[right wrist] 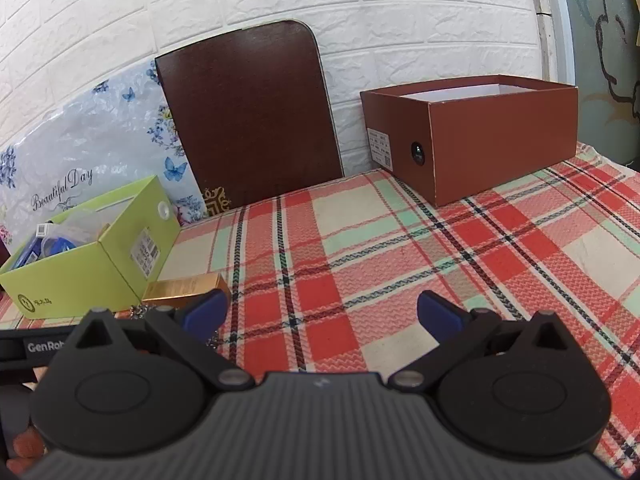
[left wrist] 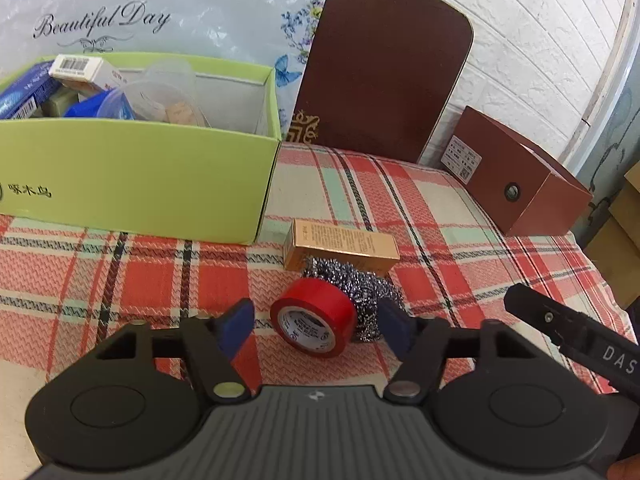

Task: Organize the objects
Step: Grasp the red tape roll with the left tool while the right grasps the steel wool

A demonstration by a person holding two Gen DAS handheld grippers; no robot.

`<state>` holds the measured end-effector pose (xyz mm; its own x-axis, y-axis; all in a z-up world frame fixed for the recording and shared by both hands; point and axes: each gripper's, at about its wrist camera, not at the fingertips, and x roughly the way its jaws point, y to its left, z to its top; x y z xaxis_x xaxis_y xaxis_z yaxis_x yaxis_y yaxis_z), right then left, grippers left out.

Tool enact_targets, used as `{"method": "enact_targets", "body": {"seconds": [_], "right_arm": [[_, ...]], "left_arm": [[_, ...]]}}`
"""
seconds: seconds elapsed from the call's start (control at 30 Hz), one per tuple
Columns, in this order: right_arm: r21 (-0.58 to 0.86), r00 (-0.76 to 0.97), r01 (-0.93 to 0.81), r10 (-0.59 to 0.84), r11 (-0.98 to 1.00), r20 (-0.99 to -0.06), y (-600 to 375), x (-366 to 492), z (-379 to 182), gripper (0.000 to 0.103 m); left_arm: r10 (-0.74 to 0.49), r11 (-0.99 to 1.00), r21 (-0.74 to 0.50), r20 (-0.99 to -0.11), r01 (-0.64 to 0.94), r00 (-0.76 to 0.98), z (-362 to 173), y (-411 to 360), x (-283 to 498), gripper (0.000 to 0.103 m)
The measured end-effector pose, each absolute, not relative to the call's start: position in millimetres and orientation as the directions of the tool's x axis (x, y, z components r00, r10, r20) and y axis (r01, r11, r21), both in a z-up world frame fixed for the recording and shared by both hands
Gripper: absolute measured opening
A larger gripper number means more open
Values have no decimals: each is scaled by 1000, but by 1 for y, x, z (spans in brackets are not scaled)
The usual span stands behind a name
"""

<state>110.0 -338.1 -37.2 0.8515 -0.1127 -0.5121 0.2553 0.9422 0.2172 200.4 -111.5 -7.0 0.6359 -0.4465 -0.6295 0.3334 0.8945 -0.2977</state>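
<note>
A red tape roll (left wrist: 314,322) lies on the plaid cloth between the open fingers of my left gripper (left wrist: 316,326), which does not touch it. A steel wool scourer (left wrist: 356,284) sits just behind the roll, and a gold carton (left wrist: 340,245) lies behind that. The gold carton also shows in the right wrist view (right wrist: 182,286). A green box (left wrist: 140,176) holding several items stands at the back left; it also shows in the right wrist view (right wrist: 92,260). My right gripper (right wrist: 322,312) is open and empty above the cloth.
An open brown box (right wrist: 480,140) stands at the back right, also in the left wrist view (left wrist: 520,184). A dark brown board (right wrist: 252,120) leans on the white brick wall. A floral plastic bag (left wrist: 160,12) stands behind the green box. The right gripper's body (left wrist: 576,332) shows at the right.
</note>
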Motion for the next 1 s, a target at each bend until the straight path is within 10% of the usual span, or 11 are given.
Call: {"method": "enact_targets", "body": {"seconds": [0.1, 0.77, 0.9, 1.0], "right_arm": [[215, 852, 248, -107, 945, -513, -335, 111, -37, 103], [107, 799, -35, 93, 994, -594, -234, 174, -49, 100], [50, 769, -51, 71, 997, -635, -220, 191, -58, 91], [37, 755, -37, 53, 999, -653, -218, 192, -64, 64]], "left_arm": [[-468, 884, -326, -635, 336, 615, -11, -108, 200, 50], [-272, 959, -246, -642, 144, 717, -1, 11, 169, 50], [-266, 957, -265, -638, 118, 723, -1, 22, 169, 52], [-268, 957, -263, -636, 123, 723, 0, 21, 170, 62]]}}
